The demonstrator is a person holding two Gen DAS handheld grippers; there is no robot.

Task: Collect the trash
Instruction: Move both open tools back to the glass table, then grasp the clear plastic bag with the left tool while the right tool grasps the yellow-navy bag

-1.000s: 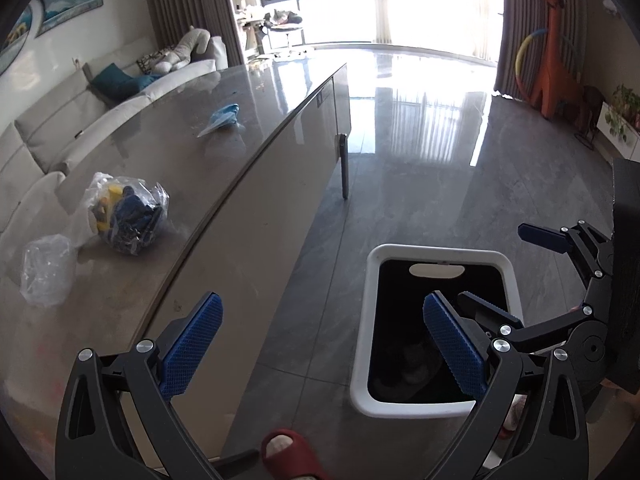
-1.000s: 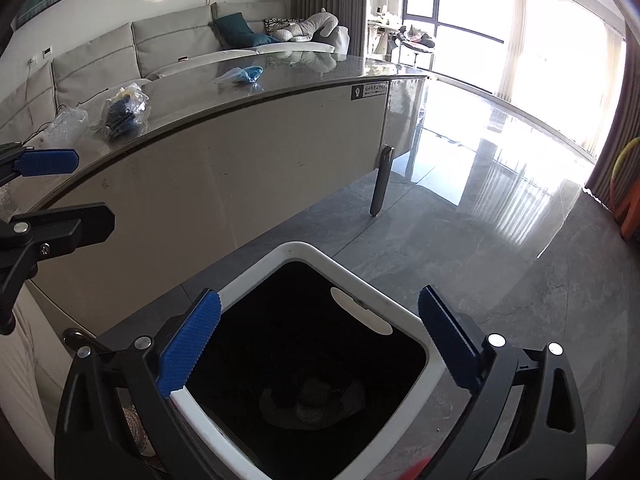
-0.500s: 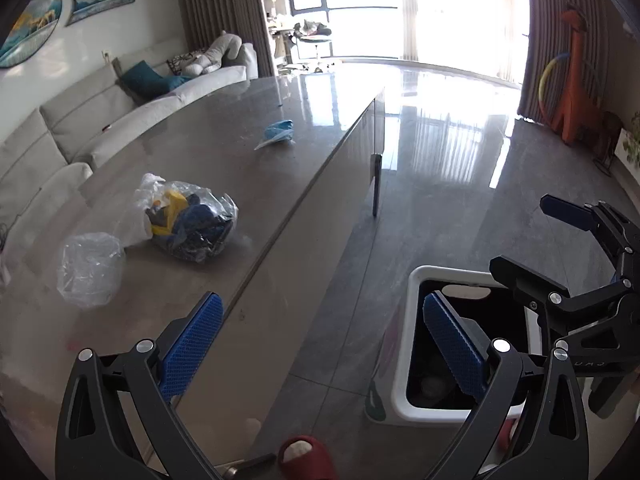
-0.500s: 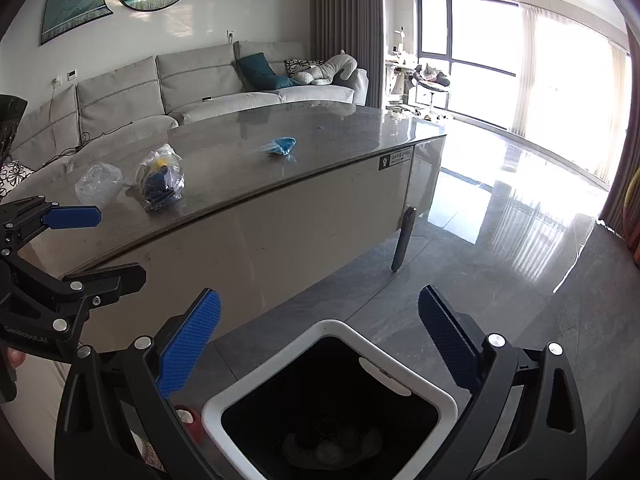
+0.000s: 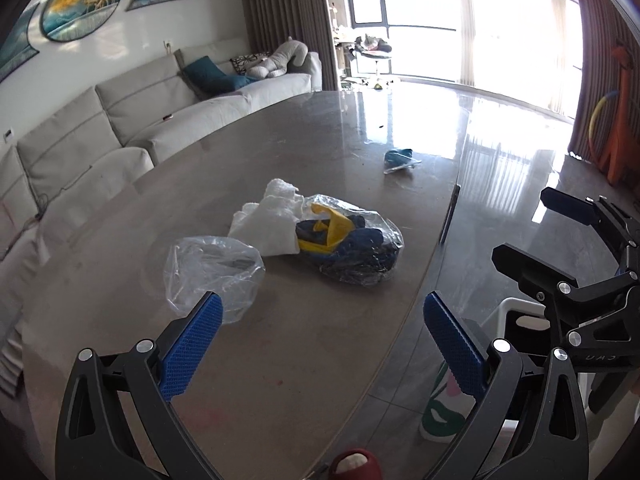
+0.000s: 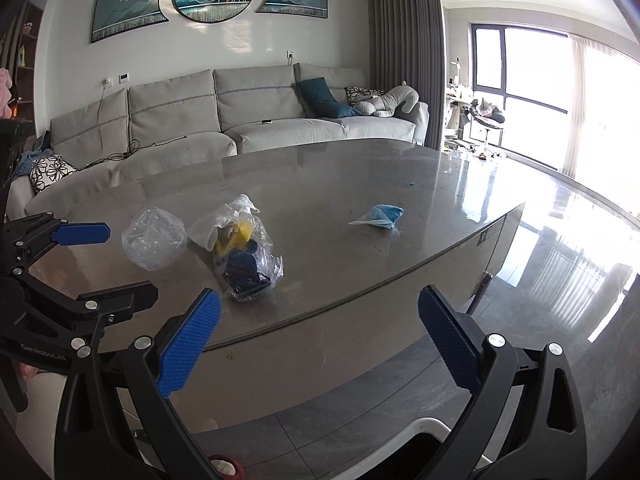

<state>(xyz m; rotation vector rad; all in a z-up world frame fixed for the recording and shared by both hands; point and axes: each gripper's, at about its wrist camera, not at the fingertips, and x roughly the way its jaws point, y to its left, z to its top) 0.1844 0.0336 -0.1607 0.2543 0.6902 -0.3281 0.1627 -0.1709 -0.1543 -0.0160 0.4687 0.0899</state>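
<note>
On the grey table (image 5: pixel 320 152) lie a crumpled clear plastic bag (image 5: pixel 212 268), a clear bag with yellow and dark blue items (image 5: pixel 352 244) beside a white tissue (image 5: pixel 268 220), and a small blue wrapper (image 5: pixel 398 159) farther off. They also show in the right wrist view: clear bag (image 6: pixel 154 238), filled bag (image 6: pixel 246 264), blue wrapper (image 6: pixel 380 215). My left gripper (image 5: pixel 320 344) is open and empty, just short of the clear bag. My right gripper (image 6: pixel 316 344) is open and empty, off the table's front edge. The white trash bin (image 5: pixel 516 316) stands on the floor to the right.
A grey sofa (image 6: pixel 240 120) with cushions runs behind the table. Glossy tiled floor (image 6: pixel 560 260) lies to the right, toward bright windows. A red slipper (image 5: pixel 354 464) shows at the bottom edge. An orange giraffe toy (image 5: pixel 620 120) stands at far right.
Both grippers rose and swung from over the bin toward the tabletop. The trash on the table is now nearer and more central; the bin has slid to the lower edge.
</note>
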